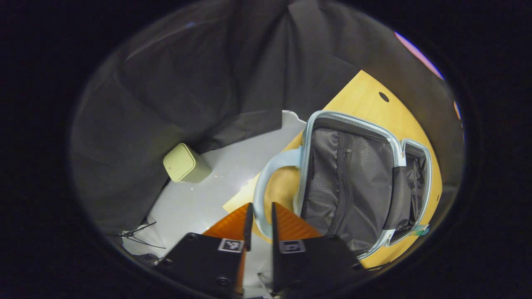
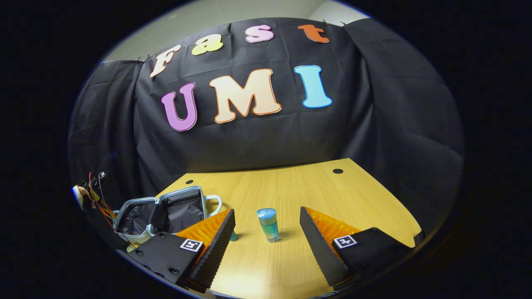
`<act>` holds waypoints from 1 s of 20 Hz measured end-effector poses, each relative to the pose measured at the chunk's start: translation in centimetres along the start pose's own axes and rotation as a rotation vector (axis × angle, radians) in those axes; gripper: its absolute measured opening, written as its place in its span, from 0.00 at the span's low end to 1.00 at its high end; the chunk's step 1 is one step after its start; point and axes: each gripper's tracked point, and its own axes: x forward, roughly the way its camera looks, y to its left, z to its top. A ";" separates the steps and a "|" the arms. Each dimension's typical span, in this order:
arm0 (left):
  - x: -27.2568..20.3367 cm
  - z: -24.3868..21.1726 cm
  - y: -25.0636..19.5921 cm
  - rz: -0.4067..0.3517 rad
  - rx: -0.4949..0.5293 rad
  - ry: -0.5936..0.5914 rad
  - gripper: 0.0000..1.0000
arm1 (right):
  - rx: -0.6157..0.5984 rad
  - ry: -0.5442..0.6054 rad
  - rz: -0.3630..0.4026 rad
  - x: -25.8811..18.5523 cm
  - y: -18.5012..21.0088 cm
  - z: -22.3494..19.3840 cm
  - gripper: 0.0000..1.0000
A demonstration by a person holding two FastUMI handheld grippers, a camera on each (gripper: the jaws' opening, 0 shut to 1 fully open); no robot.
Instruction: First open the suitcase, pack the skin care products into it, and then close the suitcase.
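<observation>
The light blue suitcase (image 1: 357, 182) lies open on the wooden table (image 1: 365, 95), its grey mesh lining and dark strap showing. My left gripper (image 1: 262, 205) is closed on the suitcase's curved handle (image 1: 270, 170), which passes between the fingers. In the right gripper view the open suitcase (image 2: 166, 211) sits at the table's left edge. A small blue-green bottle (image 2: 269, 226) stands upright on the table (image 2: 291, 182), just ahead of my right gripper (image 2: 266, 210), which is open and apart from it. A small teal item (image 2: 234, 236) peeks out behind that gripper's left finger.
A pale green bin (image 1: 185, 163) stands on the light floor beside the table, against the black cloth. A teal piece (image 1: 422, 229) lies at the suitcase's near corner. Loose wires (image 2: 97, 195) hang at the far left of the right gripper view.
</observation>
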 end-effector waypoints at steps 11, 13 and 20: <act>-11.1 -4.8 -15.3 -0.150 0.257 -0.194 0.95 | 0.013 0.049 0.016 -0.4 -2.8 -0.6 0.98; -13.1 -8.0 -20.3 -0.265 0.280 -0.196 0.96 | 0.020 0.057 0.021 -0.6 -3.6 -0.6 0.98; -16.4 -17.0 -34.4 -0.458 0.510 -0.263 0.96 | 0.030 0.089 0.062 -0.2 -6.2 0.4 0.98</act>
